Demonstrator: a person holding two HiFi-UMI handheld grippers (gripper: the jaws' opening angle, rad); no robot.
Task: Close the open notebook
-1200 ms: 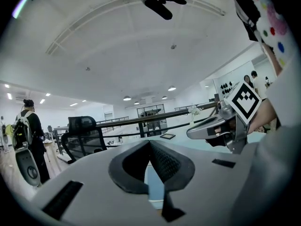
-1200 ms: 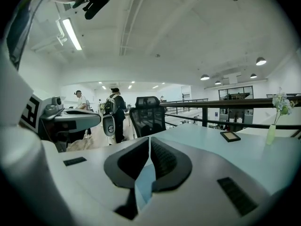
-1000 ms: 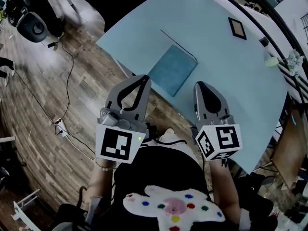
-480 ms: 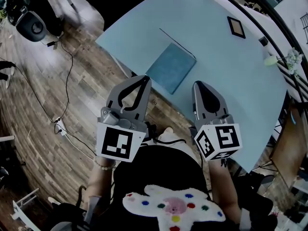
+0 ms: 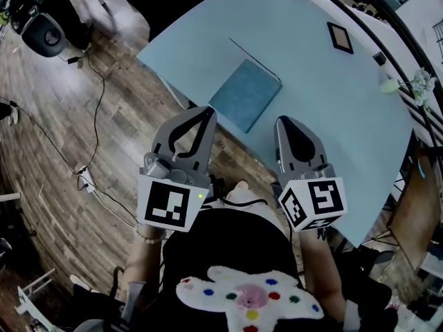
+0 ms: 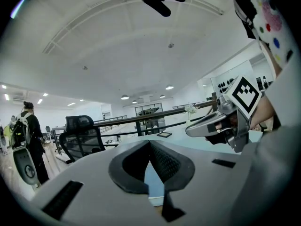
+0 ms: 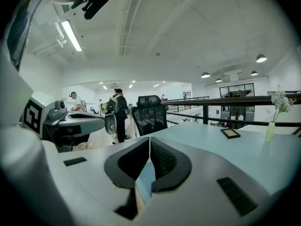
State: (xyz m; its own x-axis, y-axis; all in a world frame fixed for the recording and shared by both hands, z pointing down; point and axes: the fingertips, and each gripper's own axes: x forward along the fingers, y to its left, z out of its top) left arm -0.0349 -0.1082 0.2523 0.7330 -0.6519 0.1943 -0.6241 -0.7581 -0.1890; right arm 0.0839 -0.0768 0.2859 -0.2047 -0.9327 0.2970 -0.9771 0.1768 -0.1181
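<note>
A teal notebook (image 5: 245, 94) lies flat and closed near the front edge of the light blue table (image 5: 325, 109). A thin dark line runs along its far side. My left gripper (image 5: 206, 111) is shut and empty, held level just short of the notebook's near left corner, over the floor. My right gripper (image 5: 283, 122) is shut and empty too, at the table's edge to the right of the notebook. In the left gripper view, a blue sliver of the notebook (image 6: 153, 182) shows below the closed jaws (image 6: 150, 142). The right gripper view shows the same past its jaws (image 7: 149, 139).
A small framed picture (image 5: 340, 39) and a vase of flowers (image 5: 407, 85) stand at the table's far right. A black office chair (image 7: 149, 113) is behind the table. Cables (image 5: 88, 180) trail on the wooden floor at the left. People stand in the background (image 7: 117, 108).
</note>
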